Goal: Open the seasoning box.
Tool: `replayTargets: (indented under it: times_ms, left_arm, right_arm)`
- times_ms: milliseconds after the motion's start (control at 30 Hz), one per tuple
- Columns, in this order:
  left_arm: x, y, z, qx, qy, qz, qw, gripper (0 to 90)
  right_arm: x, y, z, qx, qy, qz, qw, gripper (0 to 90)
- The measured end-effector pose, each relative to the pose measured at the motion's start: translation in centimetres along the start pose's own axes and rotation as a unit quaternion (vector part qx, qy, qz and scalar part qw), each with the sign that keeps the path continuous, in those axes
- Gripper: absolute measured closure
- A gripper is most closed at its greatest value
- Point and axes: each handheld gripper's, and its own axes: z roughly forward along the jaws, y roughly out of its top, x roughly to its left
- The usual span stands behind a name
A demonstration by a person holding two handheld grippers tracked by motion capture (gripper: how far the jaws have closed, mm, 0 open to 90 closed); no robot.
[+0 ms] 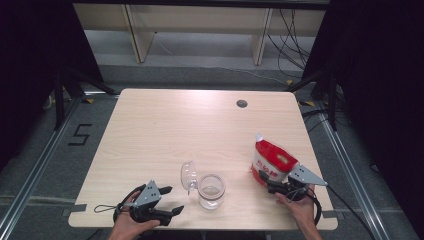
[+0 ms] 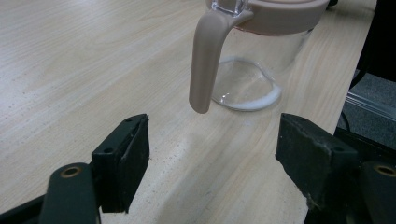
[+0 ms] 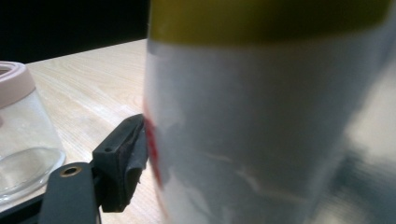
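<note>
A clear glass jar with a pale pink plastic rim (image 1: pixel 211 190) is standing upright on the light wooden tabletop (image 1: pixel 190 130), close to the near edge, and it is serving here as the landmark. Its clear domed lid (image 1: pixel 188 176) is swung open, tilting up on the jar's left side. In the left gripper view the jar's rim (image 2: pixel 280 11) is carrying a pale pink latch arm (image 2: pixel 205 65) that is hanging down the glass wall, and a thin ring of white powder is lying in the bottom.

The left tool (image 1: pixel 169 200) is resting on the tabletop to the left of the jar, held by the person's left hand (image 1: pixel 131 224). Its jaws are standing wide apart with nothing between them, pointing toward the jar and not touching it.

The right tool (image 1: pixel 265 179) is sitting to the right of the jar, with the right hand (image 1: pixel 298 205) behind it. Its jaws are gripping the lower part of a red and white plastic pouch (image 1: pixel 271 161), which is standing upright just right of the jar, apart from it. In the right gripper view the pouch (image 3: pixel 261 121) is pressing against the left jaw, with the jar (image 3: pixel 21 126) beyond it.
</note>
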Motion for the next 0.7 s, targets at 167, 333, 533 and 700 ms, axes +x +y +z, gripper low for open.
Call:
replayTargets:
  times_ms: [167, 333, 533, 700]
  left_arm:
    - [-0.13, 0.04, 0.17, 0.003, 0.000, -0.010, 0.9999, 25.5]
    - [-0.25, 0.02, 0.31, 0.003, -0.001, -0.013, 0.9999, 25.5]
    - [-0.02, -0.09, 0.34, 0.007, 0.001, -0.016, 0.9999, 25.5]
    - [-0.05, -0.05, 0.32, 0.006, 0.000, -0.014, 0.9999, 25.5]
  right_arm:
    - [-0.07, -0.20, 0.19, 0.000, -0.006, 0.000, 1.0000, 26.9]
    - [-0.15, -0.23, 0.34, -0.010, 0.003, 0.001, 0.9999, 28.5]
    - [-0.32, -0.29, 0.36, -0.001, 0.004, -0.008, 1.0000, 30.4]
    - [-0.74, -0.34, 0.74, -0.003, 0.002, -0.024, 0.9997, 30.5]
